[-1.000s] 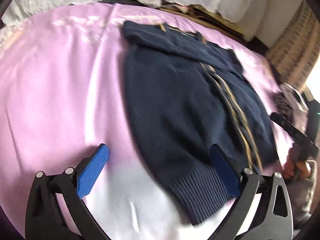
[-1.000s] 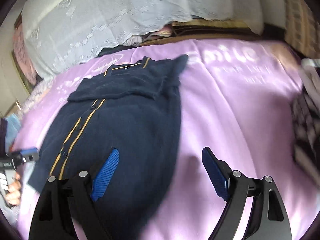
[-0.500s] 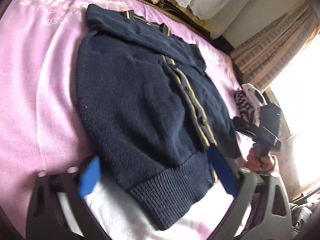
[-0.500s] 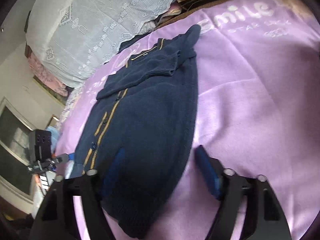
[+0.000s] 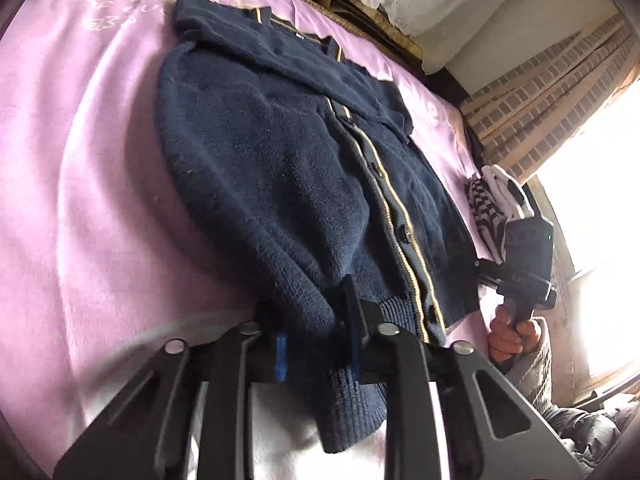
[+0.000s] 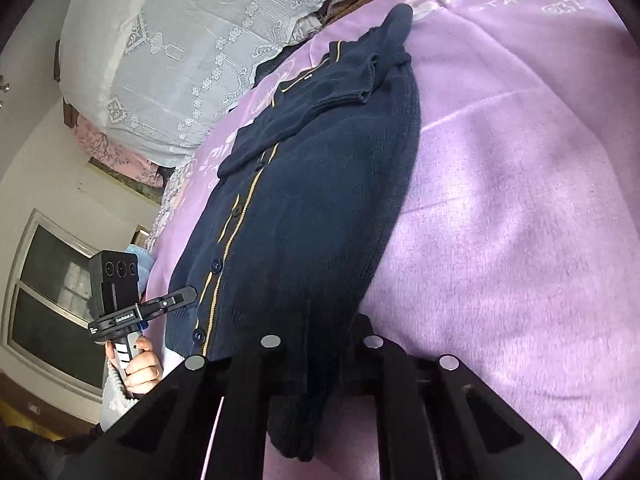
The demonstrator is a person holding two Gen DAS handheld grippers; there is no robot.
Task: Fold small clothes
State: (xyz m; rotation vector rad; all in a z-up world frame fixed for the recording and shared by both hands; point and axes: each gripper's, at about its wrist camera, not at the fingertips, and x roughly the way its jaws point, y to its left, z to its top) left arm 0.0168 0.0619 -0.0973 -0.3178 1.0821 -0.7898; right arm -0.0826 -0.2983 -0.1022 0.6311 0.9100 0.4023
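1. This was a home bedroom: a pink blanket (image 6: pixel 520 208) printed with "smile" covered a bed.
2. Lace-covered bedding (image 6: pixel 192 48) was stacked beside it.
3. A checked curtain (image 5: pixel 532 92) hung beside a bright window (image 5: pixel 596 208).

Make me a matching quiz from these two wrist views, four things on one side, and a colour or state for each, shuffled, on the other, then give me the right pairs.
Things:
1. cardigan
2. blanket
3. left gripper
4. striped cloth

Colour or state:
A. pink-purple, with white lettering
B. black and white, bunched at the bed's edge
C. navy blue with a tan stripe beside the buttons
D. shut on the ribbed hem

Pairs: 1-C, 2-A, 3-D, 4-B

The right gripper grips the same hem at the other corner.
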